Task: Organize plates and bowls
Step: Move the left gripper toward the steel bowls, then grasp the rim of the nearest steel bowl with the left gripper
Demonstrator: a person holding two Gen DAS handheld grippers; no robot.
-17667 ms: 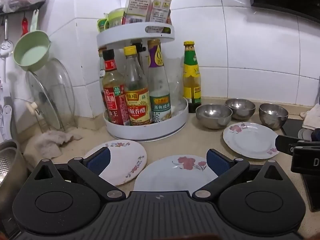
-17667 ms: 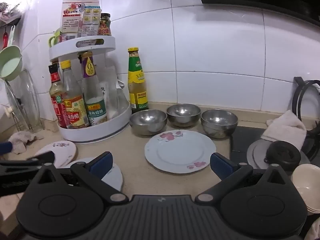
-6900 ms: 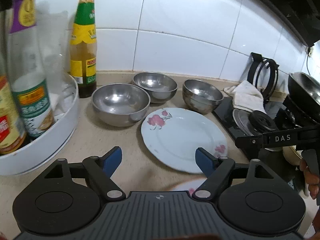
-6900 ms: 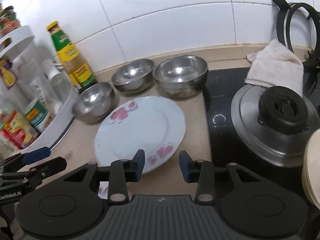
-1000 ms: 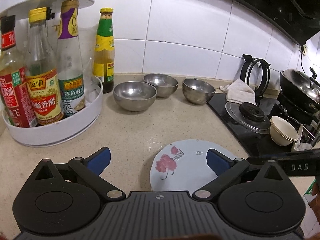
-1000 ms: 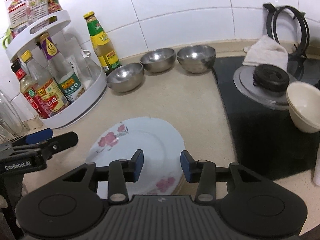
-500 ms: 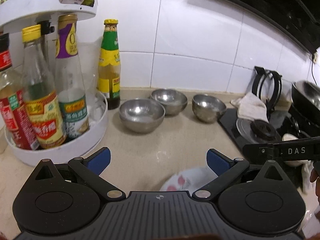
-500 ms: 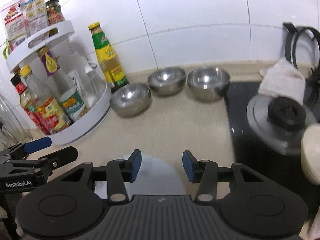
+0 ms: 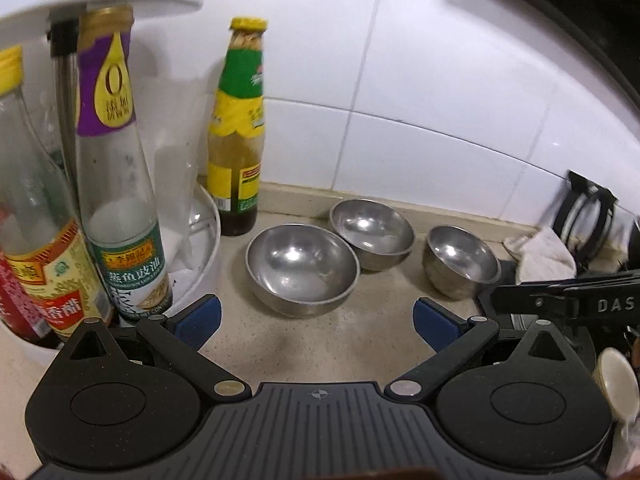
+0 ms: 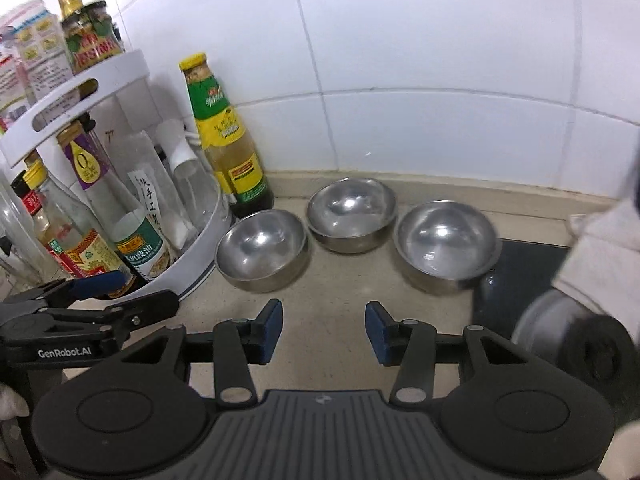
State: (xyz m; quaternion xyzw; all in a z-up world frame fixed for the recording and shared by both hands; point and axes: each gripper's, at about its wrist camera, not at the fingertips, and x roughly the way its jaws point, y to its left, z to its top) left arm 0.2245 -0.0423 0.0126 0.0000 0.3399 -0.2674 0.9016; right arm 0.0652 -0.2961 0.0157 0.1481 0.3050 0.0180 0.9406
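Three empty steel bowls stand in a row near the tiled wall: the left bowl (image 9: 302, 268) (image 10: 262, 250), the middle bowl (image 9: 372, 234) (image 10: 352, 214) and the right bowl (image 9: 462, 260) (image 10: 446, 246). My left gripper (image 9: 316, 324) is open wide above the counter, just short of the left bowl, with nothing between its blue pads. My right gripper (image 10: 324, 330) is open to a narrower gap and holds nothing, hovering in front of the space between the left and right bowls. Each gripper shows side-on in the other's view: the right gripper (image 9: 504, 300), the left gripper (image 10: 132, 294). No plate is in either view.
A white two-tier bottle rack (image 9: 208, 240) (image 10: 208, 240) stands left of the bowls, with a green-labelled sauce bottle (image 9: 238, 136) (image 10: 224, 136) behind them. On the right lie a black hob (image 10: 516, 268) with a burner cap (image 10: 592, 344), a white cloth (image 9: 540, 254) and a cream bowl (image 9: 616, 380).
Both grippers have moved forward toward the steel bowls, which now look larger. The flowered plate in front of them has dropped out of both views.
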